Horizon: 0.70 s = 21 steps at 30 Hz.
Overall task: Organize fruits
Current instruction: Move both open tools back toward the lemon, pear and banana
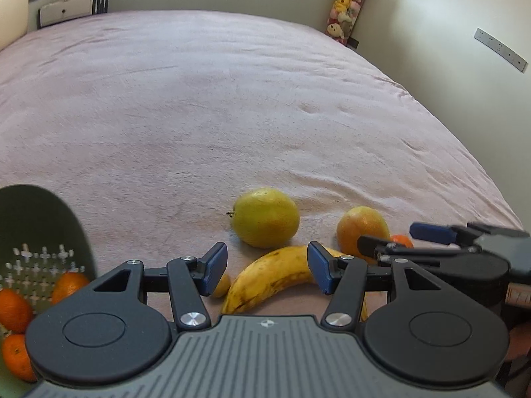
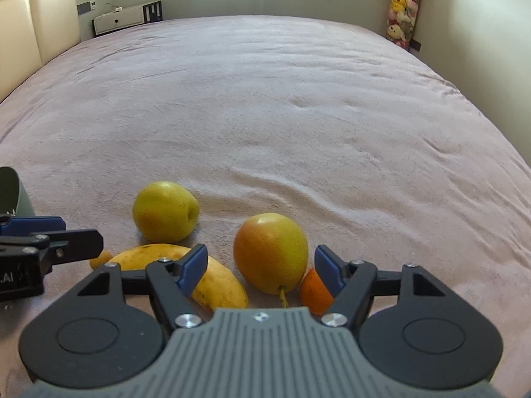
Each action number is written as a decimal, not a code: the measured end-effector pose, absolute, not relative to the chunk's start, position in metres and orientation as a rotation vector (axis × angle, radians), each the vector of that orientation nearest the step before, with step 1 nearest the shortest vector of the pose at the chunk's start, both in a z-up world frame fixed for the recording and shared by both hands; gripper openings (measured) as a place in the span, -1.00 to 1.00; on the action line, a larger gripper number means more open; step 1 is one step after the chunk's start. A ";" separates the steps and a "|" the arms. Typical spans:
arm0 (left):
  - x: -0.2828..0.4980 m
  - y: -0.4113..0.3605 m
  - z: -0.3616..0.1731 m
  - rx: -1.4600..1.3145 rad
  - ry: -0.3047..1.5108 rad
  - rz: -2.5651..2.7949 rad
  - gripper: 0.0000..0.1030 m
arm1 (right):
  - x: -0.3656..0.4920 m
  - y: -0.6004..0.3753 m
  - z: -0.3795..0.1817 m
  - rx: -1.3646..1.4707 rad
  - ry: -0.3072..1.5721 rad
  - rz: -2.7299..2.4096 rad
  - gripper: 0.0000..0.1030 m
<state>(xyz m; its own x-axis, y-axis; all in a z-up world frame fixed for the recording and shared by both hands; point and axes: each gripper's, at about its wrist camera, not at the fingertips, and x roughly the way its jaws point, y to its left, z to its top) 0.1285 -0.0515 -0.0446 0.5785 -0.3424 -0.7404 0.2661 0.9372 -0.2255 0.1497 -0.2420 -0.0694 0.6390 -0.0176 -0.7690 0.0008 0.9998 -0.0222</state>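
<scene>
Hiding part of the banana (image 1: 265,275), both claws, left claw (image 1: 267,273) and right claw (image 2: 260,267), gape empty.

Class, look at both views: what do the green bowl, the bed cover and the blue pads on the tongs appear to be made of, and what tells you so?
Bowl: probably moulded plastic, matt green, with cross-shaped drain holes cut through its wall.
Cover: soft fleece-like fabric, pale pink, with fuzzy nap and shallow creases.
Pads: likely rubber or soft plastic, matt blue, on black arms; the exact material is unclear.
</scene>
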 end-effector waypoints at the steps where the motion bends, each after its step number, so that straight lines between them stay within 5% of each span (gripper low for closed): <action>1: 0.133 -0.054 -0.046 -0.098 0.889 -0.356 0.27 | 0.152 -0.243 -0.072 -0.016 0.884 -0.014 0.34; 21: 0.159 -0.104 -0.078 0.502 0.836 -0.539 0.28 | 0.175 -0.254 -0.091 -0.007 0.926 -0.038 0.34</action>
<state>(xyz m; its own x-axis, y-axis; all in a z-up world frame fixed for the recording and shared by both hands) 0.1586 -0.1042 -0.0785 0.5543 -0.2452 -0.7954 0.6232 0.7557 0.2014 0.1746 -0.2544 -0.0906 0.6000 -0.0362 -0.7992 0.0300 0.9993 -0.0227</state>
